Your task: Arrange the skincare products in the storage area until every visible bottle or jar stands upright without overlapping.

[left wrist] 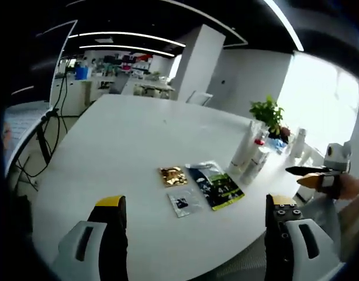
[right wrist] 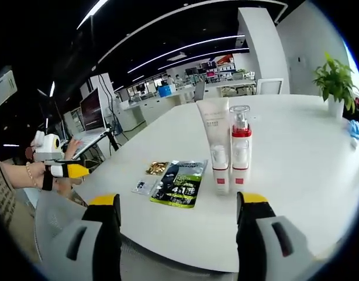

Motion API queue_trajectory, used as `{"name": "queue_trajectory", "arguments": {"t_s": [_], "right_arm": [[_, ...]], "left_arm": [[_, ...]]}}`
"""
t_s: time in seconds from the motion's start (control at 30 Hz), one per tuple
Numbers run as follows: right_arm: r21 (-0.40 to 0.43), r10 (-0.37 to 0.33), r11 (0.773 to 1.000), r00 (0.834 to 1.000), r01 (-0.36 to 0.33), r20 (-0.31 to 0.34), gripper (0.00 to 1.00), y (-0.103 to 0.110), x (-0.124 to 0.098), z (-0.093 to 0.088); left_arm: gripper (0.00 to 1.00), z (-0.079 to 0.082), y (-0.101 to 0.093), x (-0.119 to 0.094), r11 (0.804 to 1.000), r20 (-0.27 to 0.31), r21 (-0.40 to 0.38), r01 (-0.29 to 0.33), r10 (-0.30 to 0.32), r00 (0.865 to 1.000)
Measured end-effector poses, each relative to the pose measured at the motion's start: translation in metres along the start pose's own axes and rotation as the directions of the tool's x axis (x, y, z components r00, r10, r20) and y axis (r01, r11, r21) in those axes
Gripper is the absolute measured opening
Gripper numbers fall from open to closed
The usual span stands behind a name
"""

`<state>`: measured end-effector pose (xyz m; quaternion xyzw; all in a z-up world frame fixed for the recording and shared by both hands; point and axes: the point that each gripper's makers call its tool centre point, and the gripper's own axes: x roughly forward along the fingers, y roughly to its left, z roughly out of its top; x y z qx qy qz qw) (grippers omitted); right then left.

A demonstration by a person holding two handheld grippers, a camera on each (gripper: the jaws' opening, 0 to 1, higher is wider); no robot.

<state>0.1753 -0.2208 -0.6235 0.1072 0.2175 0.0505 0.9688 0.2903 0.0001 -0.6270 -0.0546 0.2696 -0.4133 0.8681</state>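
We hold the left hand-held gripper above the near edge of the white tabletop, jaws wide apart with nothing between them. The right hand-held gripper is likewise wide open and empty, facing the products from the other side.

A white tube stands on its cap, and just beside it, perhaps touching, a clear pump bottle with a red collar stands upright. Both look settled, so that part of the arranging seems done. Three flat sachets lie near them: a gold one, a dark green one and a small pale one. The dark one's corner may overlap the gold one; we cannot tell for certain.

We judge the task well along for bottles. What remains, if anything, is spacing the two and dealing with the sachets. A potted plant stands well apart.
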Motion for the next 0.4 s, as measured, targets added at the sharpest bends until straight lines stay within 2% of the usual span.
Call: {"name": "queue_trajectory", "arguments": {"t_s": [0.4], "right_arm": [[0.011, 0.004, 1.0, 1.0, -0.004, 0.008, 0.82, 0.0003, 0.0004, 0.0019]], "left_arm": [[0.97, -0.0004, 0.0029, 0.0007, 1.0, -0.003, -0.013, -0.004, 0.004, 1.0]]}}
